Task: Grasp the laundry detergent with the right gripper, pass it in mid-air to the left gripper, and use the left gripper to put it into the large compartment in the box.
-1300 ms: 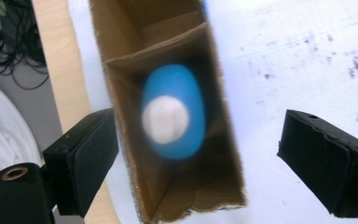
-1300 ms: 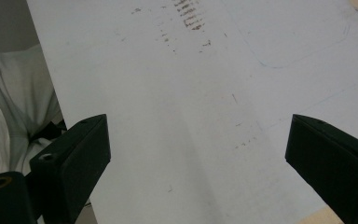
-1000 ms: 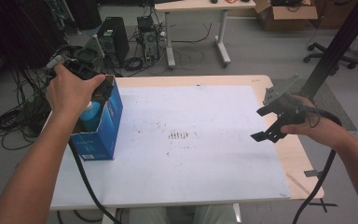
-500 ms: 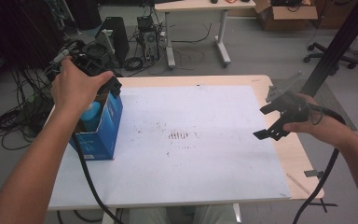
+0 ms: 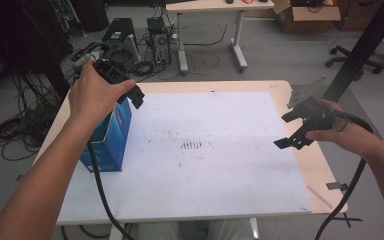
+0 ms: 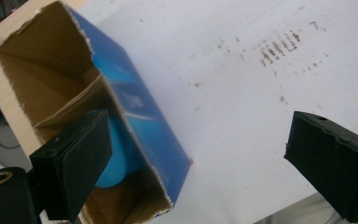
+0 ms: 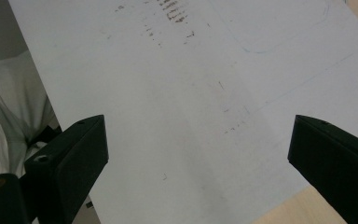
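A blue cardboard box (image 5: 114, 134) with its top torn open stands at the left edge of the table. Inside it lies a light blue rounded thing (image 6: 117, 157). My left gripper (image 5: 132, 94) hovers over the box's right rim, a hand wrapped around it. Its jaws have just been opening and now stand wide, with nothing pressed between them (image 6: 196, 156). My right gripper (image 5: 294, 131) hangs open above the right side of the white sheet (image 5: 215, 175), empty in its own view too (image 7: 198, 154).
The sheet covers most of the wooden table (image 5: 325, 172) and carries brown smudges (image 5: 192, 145) at its middle. Behind the table stand a desk (image 5: 210, 30), computer cases (image 5: 117, 37) and floor cables. A black post (image 5: 365, 45) rises at the right.
My left hand has moved right and a little up, from over the box's middle to its right rim. The right hand has stayed where it was.
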Available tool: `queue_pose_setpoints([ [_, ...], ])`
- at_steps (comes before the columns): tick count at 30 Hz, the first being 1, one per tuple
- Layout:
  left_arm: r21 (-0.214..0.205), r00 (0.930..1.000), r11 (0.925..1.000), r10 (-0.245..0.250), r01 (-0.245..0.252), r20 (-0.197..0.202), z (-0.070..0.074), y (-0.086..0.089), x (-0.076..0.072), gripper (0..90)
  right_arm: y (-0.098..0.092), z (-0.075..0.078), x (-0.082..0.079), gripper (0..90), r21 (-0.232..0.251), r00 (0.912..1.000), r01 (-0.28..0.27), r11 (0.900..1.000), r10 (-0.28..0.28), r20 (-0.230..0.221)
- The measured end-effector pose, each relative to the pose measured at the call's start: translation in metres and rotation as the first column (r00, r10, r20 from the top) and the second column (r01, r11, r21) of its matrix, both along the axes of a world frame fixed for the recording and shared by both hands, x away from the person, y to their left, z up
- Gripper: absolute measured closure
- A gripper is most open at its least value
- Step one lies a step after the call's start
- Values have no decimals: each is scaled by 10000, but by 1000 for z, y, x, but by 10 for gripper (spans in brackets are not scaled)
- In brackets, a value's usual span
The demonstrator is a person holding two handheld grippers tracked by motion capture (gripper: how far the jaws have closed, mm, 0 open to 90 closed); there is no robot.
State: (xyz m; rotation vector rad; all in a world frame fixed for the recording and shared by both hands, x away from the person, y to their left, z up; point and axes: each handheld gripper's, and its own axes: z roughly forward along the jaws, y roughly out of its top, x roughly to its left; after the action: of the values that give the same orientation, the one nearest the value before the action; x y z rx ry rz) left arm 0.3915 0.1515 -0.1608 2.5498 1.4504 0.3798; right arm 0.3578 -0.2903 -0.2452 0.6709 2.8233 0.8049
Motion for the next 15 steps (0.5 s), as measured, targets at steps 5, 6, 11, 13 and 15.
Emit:
queue_pose_setpoints([
  [5,-46,9983,9983,-577,577,-56,-1,-14,-1,75,1,2,-1,48,-44,10000,-13,10000,13,14],
  [6,-35,9977,9977,-674,673,-55,-1,-17,-1,75,2,3,-1,48,-49,10000,-13,10000,13,4],
  [11,-71,9934,9934,-1146,1145,-50,-2,-32,-3,75,5,4,-1,48,-85,10000,-37,10000,37,19],
  [13,-78,9909,9909,-1347,1347,-60,-3,-37,-4,75,6,5,-1,48,-93,10000,-22,10000,22,-1],
  [15,-30,9855,9856,-1690,1689,-135,-4,-46,-6,75,8,6,-2,48,-104,10000,-43,9999,44,18],
])
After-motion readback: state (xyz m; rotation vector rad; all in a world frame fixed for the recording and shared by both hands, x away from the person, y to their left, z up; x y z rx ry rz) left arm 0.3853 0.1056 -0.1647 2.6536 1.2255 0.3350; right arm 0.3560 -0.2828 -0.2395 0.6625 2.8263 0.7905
